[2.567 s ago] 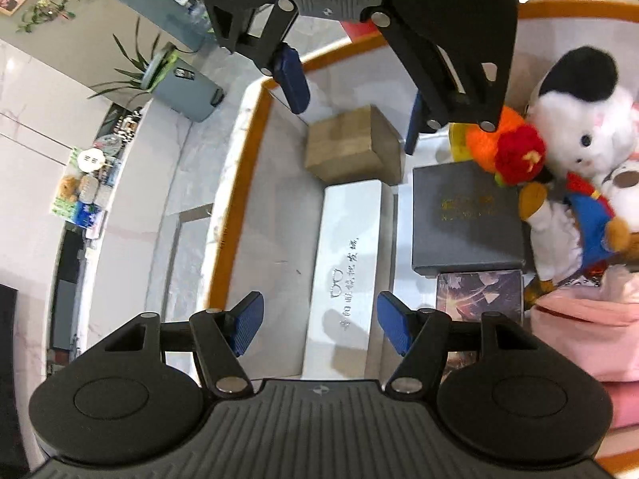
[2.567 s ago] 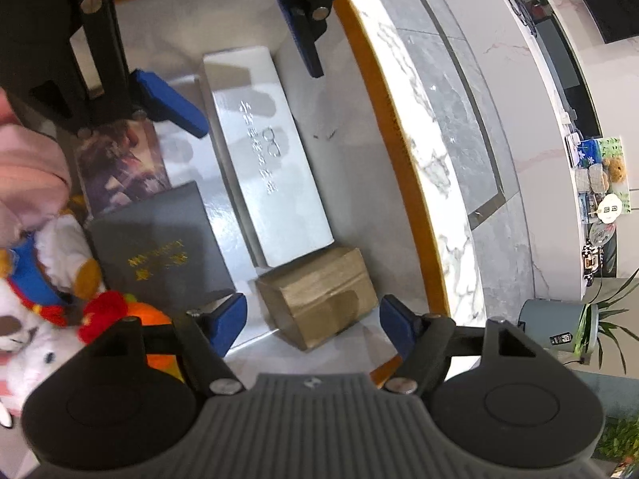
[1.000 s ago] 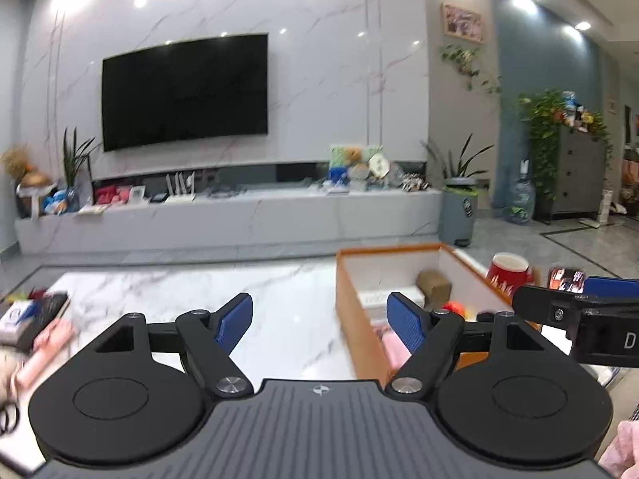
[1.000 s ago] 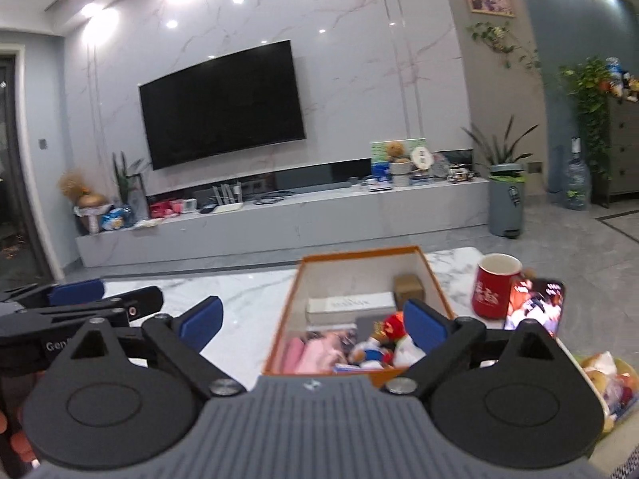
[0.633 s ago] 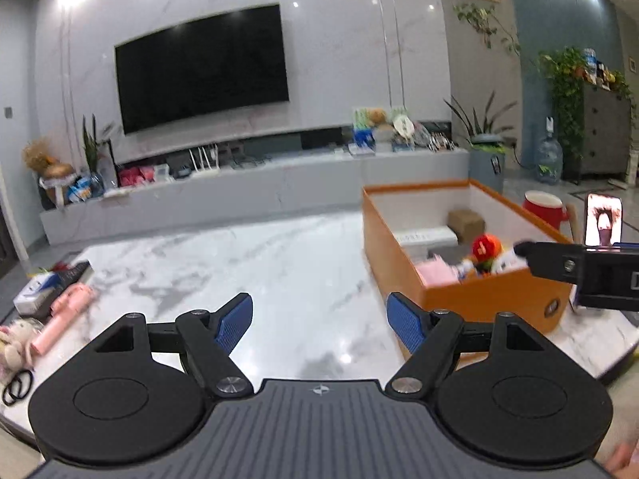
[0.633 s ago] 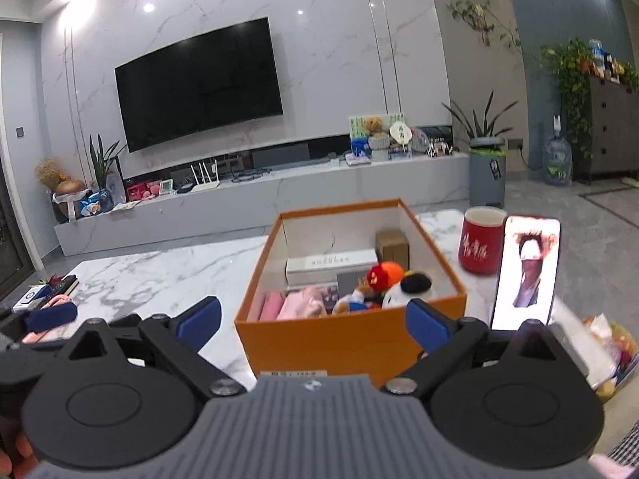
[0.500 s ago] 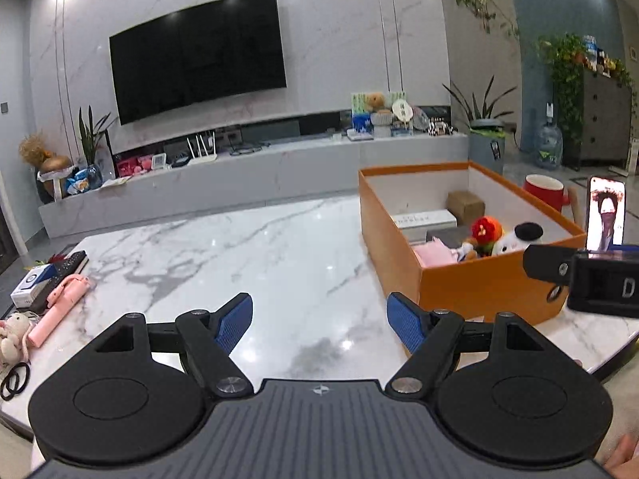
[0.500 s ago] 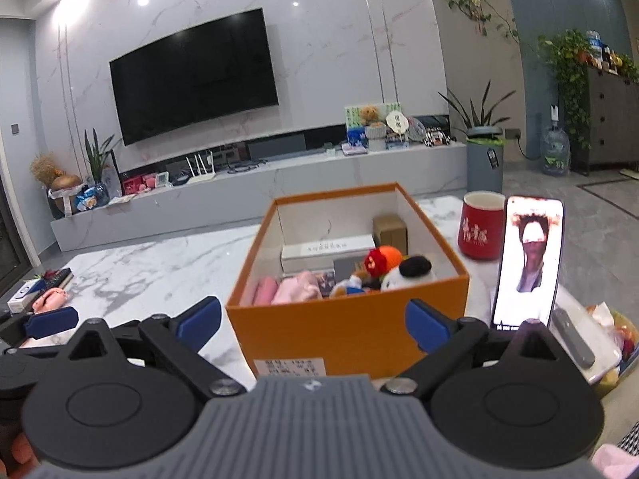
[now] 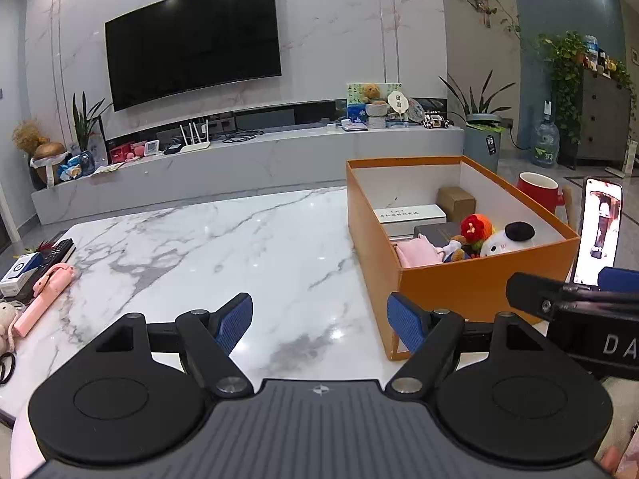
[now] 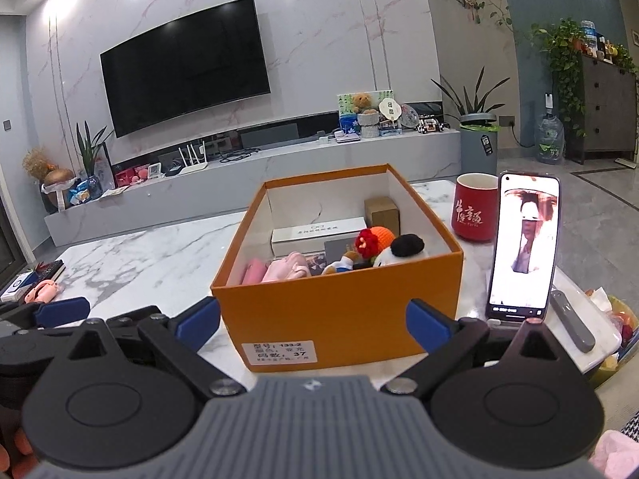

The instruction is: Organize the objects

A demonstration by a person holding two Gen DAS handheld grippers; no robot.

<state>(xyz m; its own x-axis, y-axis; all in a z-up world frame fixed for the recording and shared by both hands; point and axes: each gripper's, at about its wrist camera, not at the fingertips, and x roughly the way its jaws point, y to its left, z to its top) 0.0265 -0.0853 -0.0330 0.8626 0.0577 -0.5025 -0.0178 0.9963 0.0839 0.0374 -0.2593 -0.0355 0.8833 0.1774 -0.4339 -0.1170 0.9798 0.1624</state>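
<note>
Both claws withdrawn, one orange box (image 10: 339,311)

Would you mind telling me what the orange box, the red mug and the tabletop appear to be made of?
Orange box: likely cardboard, matte, with thin straight walls, white inside and a stuck-on paper label. Red mug: probably glazed ceramic, glossy, with a thick white-lined rim. Tabletop: marble or a marble-look slab, polished; grey veining and mirrored ceiling lights.
</note>
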